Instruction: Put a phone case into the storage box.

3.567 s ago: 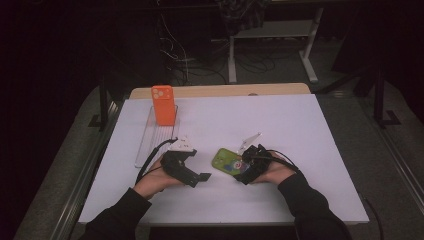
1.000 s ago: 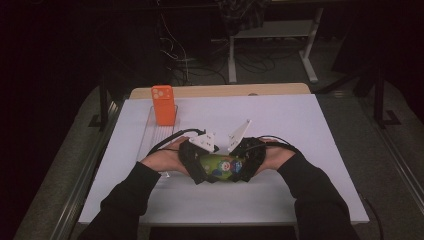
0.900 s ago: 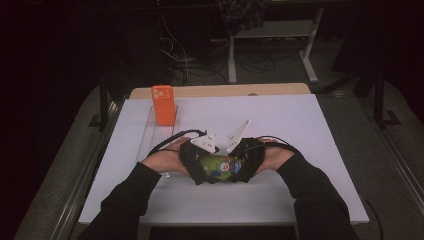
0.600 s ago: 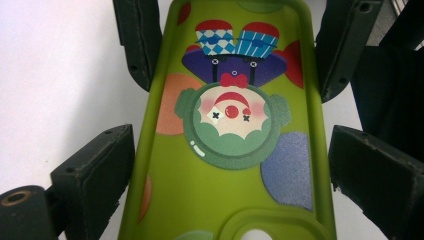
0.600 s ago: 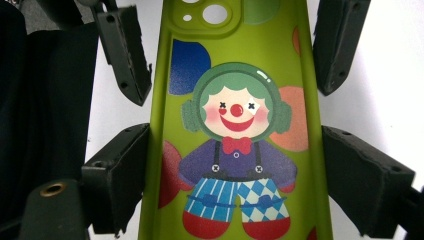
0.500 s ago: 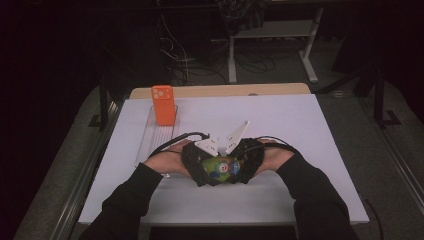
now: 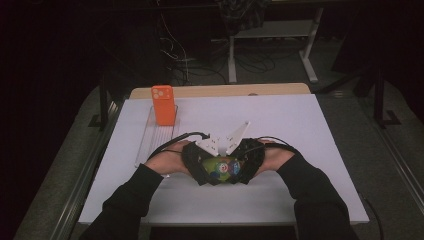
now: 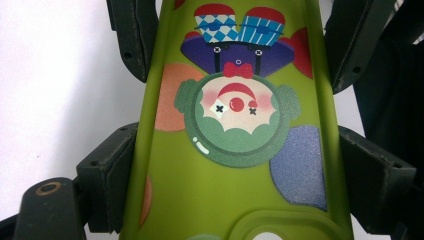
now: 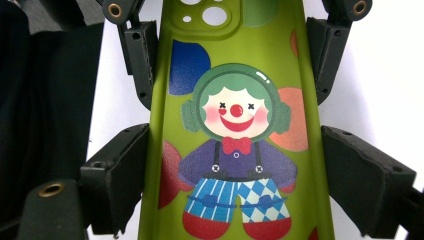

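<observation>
dark room, white table (image 7: 320, 130), cables on floor (image 7: 250, 60)

1. The left gripper (image 7: 200, 162) and right gripper (image 7: 250, 159) meet near the front middle of the white worktop (image 7: 300, 125); a green phone case (image 7: 223, 168) lies between them.
2. White plates (image 7: 227, 140) rise from the two grippers, close together.
3. An orange phone (image 7: 163, 104) stands upright at the far end of a clear tray (image 7: 150, 142), well apart from the hands; dark sleeves (image 7: 130, 200) enter from below.

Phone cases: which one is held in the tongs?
The green clown-print case, gripped between both tongs near the table's front. The orange one stands apart at the clear tray's far end.
</observation>
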`<state>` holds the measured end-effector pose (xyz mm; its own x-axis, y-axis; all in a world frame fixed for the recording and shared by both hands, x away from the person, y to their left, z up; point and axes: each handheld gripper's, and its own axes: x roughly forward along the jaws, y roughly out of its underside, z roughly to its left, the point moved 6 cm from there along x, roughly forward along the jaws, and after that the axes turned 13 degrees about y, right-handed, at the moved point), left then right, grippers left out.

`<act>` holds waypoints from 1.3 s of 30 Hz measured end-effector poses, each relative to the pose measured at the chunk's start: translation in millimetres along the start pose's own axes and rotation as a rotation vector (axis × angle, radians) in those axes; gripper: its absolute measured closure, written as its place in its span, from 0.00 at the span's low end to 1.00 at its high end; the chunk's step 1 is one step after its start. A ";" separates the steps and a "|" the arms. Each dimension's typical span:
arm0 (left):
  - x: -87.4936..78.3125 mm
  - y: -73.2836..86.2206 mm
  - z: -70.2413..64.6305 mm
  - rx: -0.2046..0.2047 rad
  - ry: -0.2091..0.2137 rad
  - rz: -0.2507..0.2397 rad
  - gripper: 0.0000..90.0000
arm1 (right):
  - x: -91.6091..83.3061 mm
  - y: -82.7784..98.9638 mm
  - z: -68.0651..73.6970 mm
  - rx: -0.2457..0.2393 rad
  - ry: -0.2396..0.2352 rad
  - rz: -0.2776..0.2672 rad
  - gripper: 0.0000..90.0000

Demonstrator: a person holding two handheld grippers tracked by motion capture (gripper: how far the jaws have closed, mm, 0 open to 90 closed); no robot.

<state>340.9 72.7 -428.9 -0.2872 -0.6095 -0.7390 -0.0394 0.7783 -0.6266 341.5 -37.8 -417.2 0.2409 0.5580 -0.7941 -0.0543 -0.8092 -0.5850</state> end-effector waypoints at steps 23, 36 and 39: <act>-7.0 9.6 8.9 -0.154 -0.183 -0.028 0.17 | -21.5 27.6 -28.9 0.238 0.173 -0.078 0.01; -9.6 11.0 17.1 -0.249 -0.270 -0.069 0.17 | -27.3 50.8 -33.4 0.496 0.284 -0.107 0.00; -9.5 11.5 19.5 -0.279 -0.290 -0.083 0.17 | -25.2 56.4 -33.1 0.522 0.309 -0.112 0.00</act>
<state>361.8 84.5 -433.9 0.0076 -0.6580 -0.7530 -0.3208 0.7116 -0.6251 364.5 -103.6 -424.7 0.5379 0.4918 -0.6847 -0.4608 -0.5086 -0.7273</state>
